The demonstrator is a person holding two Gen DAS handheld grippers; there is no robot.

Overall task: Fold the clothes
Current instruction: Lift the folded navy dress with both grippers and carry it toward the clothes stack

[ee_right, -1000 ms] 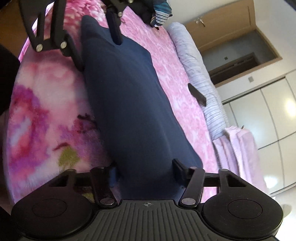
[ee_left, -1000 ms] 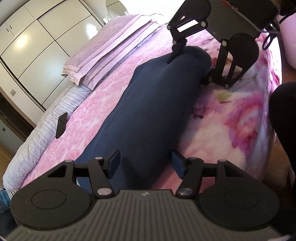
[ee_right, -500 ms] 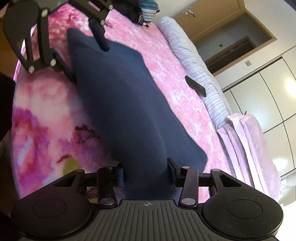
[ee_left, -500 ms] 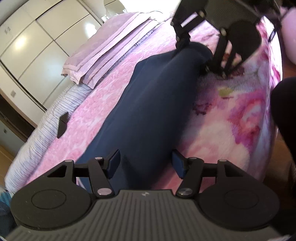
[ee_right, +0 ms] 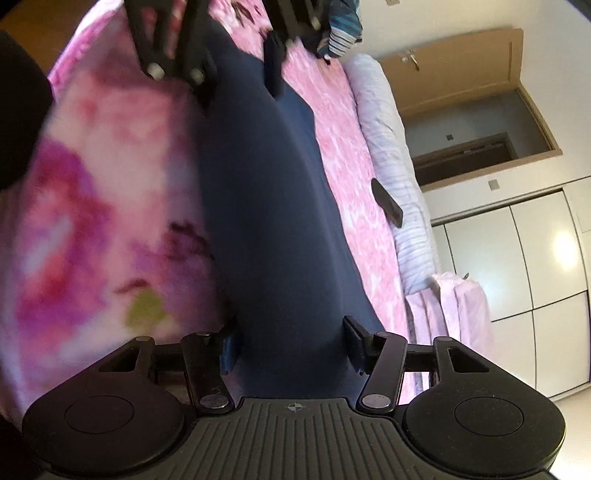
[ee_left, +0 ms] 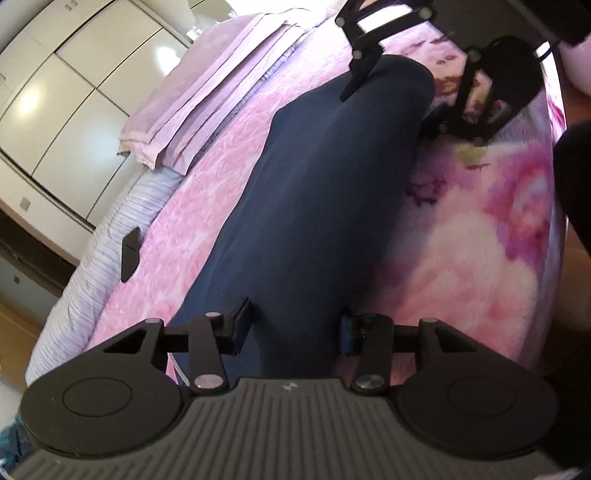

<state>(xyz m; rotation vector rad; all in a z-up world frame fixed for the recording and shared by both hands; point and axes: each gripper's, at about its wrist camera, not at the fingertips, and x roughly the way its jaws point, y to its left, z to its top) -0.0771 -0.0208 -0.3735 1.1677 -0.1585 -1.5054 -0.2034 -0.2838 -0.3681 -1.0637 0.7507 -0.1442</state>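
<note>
Bare pink bedspread [ee_left: 207, 206] beside navy garment [ee_left: 314, 206], phone [ee_left: 130, 253] near edge

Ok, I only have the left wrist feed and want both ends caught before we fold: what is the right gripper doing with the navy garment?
Observer: In the right wrist view, the right gripper has the navy garment filling the gap between its fingers. I cannot confirm a firm pinch.
Operator: Anything behind my left gripper?
Observer: A blue striped cloth lies on the bed just beyond the left gripper.
Operator: And past the bed on that side?
Observer: A wooden door with a handle, and a dark opening below it.
</note>
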